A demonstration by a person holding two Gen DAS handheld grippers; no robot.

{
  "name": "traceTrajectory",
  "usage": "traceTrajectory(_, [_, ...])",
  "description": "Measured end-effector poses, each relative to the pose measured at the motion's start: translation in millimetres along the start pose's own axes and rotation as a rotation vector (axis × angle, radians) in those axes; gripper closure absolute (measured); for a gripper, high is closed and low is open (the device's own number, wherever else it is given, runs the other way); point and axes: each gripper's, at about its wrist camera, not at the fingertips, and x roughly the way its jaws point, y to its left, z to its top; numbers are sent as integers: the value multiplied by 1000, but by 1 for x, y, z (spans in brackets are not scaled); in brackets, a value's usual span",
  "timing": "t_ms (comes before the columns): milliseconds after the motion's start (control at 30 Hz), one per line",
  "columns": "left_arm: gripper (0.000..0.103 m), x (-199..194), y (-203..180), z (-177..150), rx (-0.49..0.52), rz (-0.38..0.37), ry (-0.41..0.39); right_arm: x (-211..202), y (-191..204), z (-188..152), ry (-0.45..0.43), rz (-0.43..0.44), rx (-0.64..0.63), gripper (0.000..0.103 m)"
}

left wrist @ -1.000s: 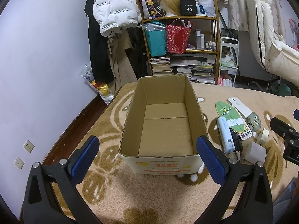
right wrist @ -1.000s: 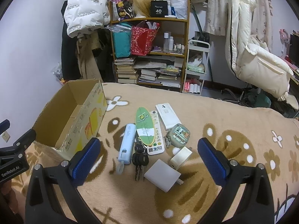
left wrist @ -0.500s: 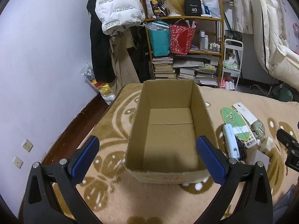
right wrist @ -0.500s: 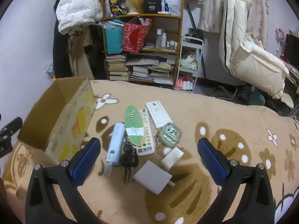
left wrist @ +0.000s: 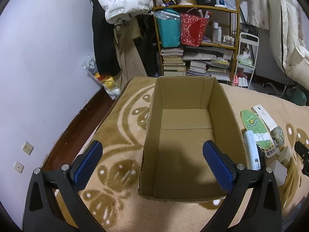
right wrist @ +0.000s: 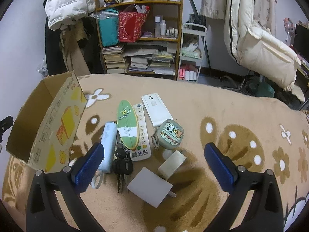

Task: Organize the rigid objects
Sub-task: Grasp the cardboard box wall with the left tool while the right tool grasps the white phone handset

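Observation:
An empty open cardboard box (left wrist: 185, 141) (right wrist: 48, 119) stands on the patterned blanket. My left gripper (left wrist: 152, 163) hovers open over its near end, holding nothing. To the box's right lies a cluster: a pale blue cylinder (right wrist: 108, 145), black keys (right wrist: 122, 164), a green surfboard-shaped piece (right wrist: 127, 123), a white remote (right wrist: 141, 135), a flat white case (right wrist: 156, 109), a green cartoon pouch (right wrist: 171, 135), a small cream block (right wrist: 171, 164) and a white charger (right wrist: 149, 186). My right gripper (right wrist: 153, 166) is open above the near side of this cluster, empty.
The tan blanket (right wrist: 222, 116) with flower patterns covers the surface. A cluttered wooden shelf (right wrist: 143, 38) with books and bags stands behind, a white rack (right wrist: 193, 54) beside it. A wall (left wrist: 38, 58) runs along the left; cream padded clothing (right wrist: 256, 44) hangs at right.
The left gripper has moved forward over the box, whose near wall now lies between its fingers. The right gripper has advanced toward the cluster of objects. Both stay open.

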Motion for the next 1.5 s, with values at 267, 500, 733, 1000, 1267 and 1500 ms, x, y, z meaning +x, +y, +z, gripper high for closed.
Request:
traceTrajectory(267, [1,31,8,5,-1,33,98,23,-4,0,29,38,88,0])
traceTrajectory(500, [1,56,13,5,18,88,177,34,5,4,19,77,79,0])
traceTrajectory(733, [6,72,14,0,29,110,236,49,29,6,27,130,28,0])
traceTrajectory(1000, [10,78,9,-3,69,153,268,75,61,4,81,256,-58,14])
traceTrajectory(1267, [39,91,8,-9,68,143,321,114,87,-7,209,237,-130,47])
traceTrajectory(1500, [71,94,-1,-14,76,85,353,127,101,-9,220,156,-181,71])
